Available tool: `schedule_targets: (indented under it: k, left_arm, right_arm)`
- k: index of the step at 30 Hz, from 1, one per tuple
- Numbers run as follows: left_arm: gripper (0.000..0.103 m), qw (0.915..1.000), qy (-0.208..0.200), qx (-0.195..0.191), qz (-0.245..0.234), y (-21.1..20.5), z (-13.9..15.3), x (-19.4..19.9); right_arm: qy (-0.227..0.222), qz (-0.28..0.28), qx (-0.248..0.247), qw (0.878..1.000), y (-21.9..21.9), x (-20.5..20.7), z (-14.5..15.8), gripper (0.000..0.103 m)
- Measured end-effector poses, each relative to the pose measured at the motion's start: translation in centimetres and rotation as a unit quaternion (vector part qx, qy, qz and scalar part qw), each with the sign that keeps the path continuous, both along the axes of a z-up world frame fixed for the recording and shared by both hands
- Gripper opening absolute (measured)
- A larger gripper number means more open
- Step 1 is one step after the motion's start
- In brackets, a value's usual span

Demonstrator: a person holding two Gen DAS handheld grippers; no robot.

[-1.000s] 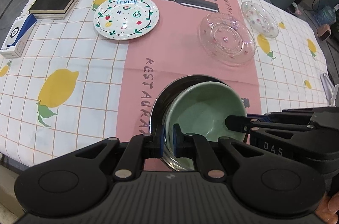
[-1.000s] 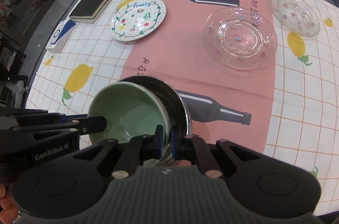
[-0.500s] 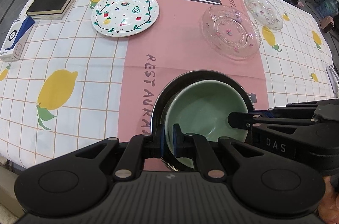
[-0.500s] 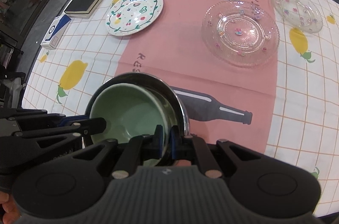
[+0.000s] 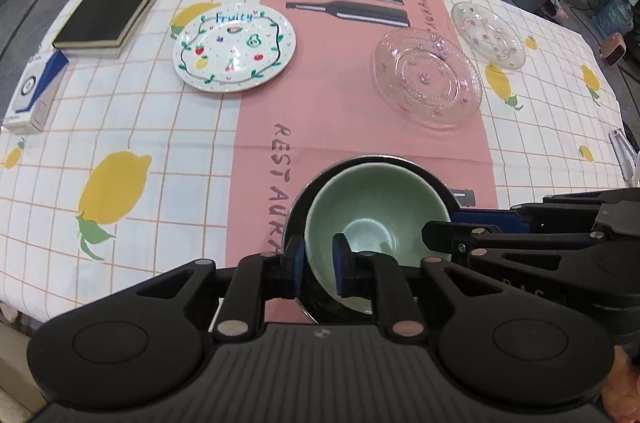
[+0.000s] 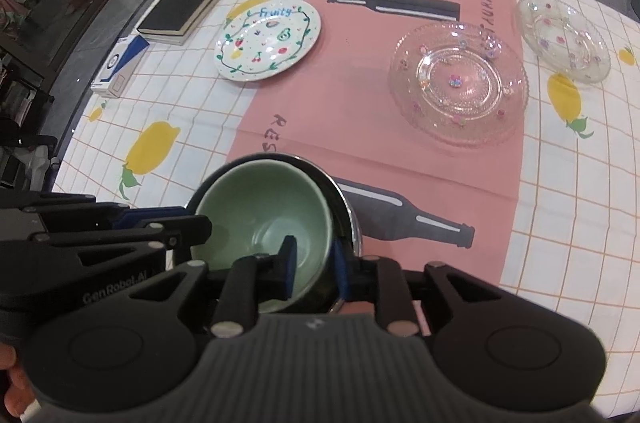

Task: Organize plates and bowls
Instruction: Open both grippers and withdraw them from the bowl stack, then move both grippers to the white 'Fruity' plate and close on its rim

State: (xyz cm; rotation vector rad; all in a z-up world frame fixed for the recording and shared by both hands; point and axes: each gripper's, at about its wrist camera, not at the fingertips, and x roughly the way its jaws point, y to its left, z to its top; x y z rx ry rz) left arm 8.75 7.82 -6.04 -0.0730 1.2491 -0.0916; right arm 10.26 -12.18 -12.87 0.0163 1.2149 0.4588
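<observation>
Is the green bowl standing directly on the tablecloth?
No, the green bowl sits nested inside a larger metal bowl, whose dark rim shows around it.

My table point(image 5: 168, 159), in lemon-print cloth: steel bowl point(image 5: 298, 203) just under my tool, fruit plate point(image 5: 235, 53), two glass plates point(image 5: 428, 79), book point(image 5: 116, 5) and box point(image 5: 34, 91) beyond.

Bright even indoor light, soft shadows, sharp focus, fisheye-bent edges.
</observation>
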Motion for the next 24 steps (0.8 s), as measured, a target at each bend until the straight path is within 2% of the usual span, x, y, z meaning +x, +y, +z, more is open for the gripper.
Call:
schedule_targets:
  k: [4, 11, 13, 16, 18, 20, 24]
  left_arm:
    - [0.021, 0.9998, -0.018, 0.009, -0.007, -0.1, 0.9, -0.5]
    - [0.021, 0.9958, -0.089, -0.019, -0.01, 0.5, 3.0, -1.4]
    - [0.021, 0.9932, -0.114, -0.024, -0.009, 1.0, 3.7, -1.4]
    - [0.021, 0.9892, -0.144, -0.025, 0.01, 2.3, 4.7, -1.0]
    - [0.021, 0.9871, -0.152, -0.042, 0.023, 3.4, 5.3, -0.6]
    - [0.021, 0.9847, -0.161, -0.057, 0.034, 4.4, 5.8, -0.1]
    - [0.021, 0.9799, -0.185, -0.06, 0.044, 5.9, 6.4, 0.9]
  right_arm:
    - [-0.012, 0.006, 0.003, 1.0, -0.2, -0.4, 1.0, 0.03]
    - [-0.046, 0.011, 0.016, 0.999, -1.2, -1.3, 2.8, 0.033]
    - [-0.069, 0.016, 0.025, 0.997, -1.4, -1.6, 3.5, 0.038]
    - [-0.095, 0.012, 0.038, 0.995, -1.9, -1.6, 4.3, 0.038]
    - [-0.105, 0.007, 0.053, 0.993, -2.2, -1.3, 4.7, 0.038]
    - [-0.112, 0.004, 0.064, 0.992, -2.4, -0.9, 4.9, 0.038]
    - [-0.115, 0.002, 0.069, 0.991, -2.0, 0.6, 5.0, 0.038]
